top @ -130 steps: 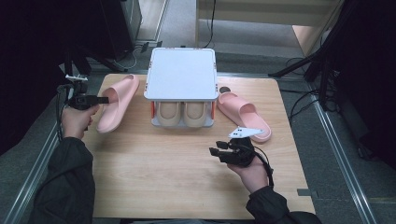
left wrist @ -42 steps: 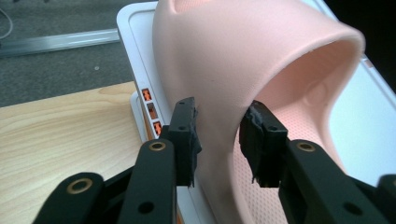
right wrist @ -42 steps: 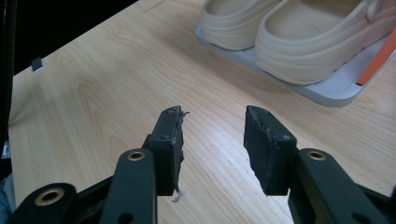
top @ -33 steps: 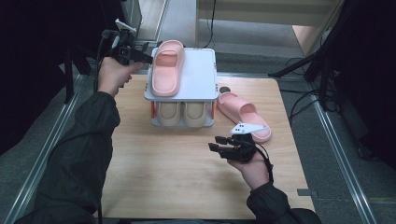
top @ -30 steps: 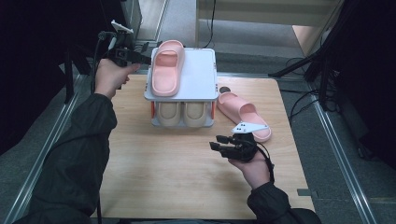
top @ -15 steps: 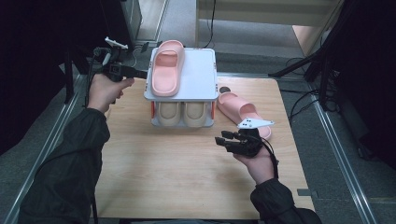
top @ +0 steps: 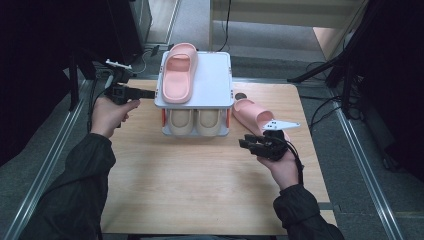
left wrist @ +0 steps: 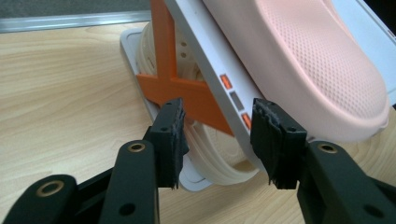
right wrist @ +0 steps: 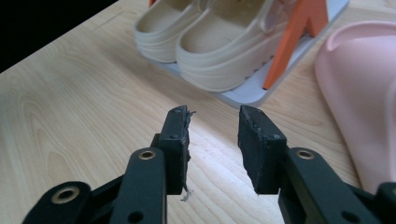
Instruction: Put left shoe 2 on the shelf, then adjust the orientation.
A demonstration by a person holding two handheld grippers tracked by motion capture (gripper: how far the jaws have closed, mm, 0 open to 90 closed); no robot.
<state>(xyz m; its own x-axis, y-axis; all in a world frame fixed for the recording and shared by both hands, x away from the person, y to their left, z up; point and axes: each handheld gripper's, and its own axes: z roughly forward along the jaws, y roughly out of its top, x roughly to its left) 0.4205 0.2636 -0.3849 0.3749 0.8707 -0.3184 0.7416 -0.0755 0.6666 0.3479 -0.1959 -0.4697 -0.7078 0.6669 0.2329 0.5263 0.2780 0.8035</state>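
The wooden counter (top: pixel 200 175) carries a white shoe rack (top: pixel 220 80) with two shelves, and the work in hand looks like putting pink slippers on top of it. One pink slipper (top: pixel 178 70) already lies on the top shelf, near its left edge, and its heel end sticks out a little over the front rim. If something bumps the rack, that slipper could slide off and fall. A pair of cream shoes (top: pixel 195 121) sits on the bottom shelf. The second pink slipper (top: pixel 252 114) lies on the counter just to the right of the rack, close to it. The right tool (top: pixel 248 144) hovers just in front of this slipper with its jaws apart and nothing between them; they have just been closing a bit. If they close too soon, they may miss the slipper or only pinch its thin edge, and then it could slip out on the way up. The soft slipper may also bend and flop. Carried low, it could knock the rack or push the first slipper off. The left tool (top: pixel 145 93) stands just left of the rack, with its jaws apart and holding nothing; they have just been opening. In the left gripper view its jaws point at the rack's side, so a small push there could shake the rack.
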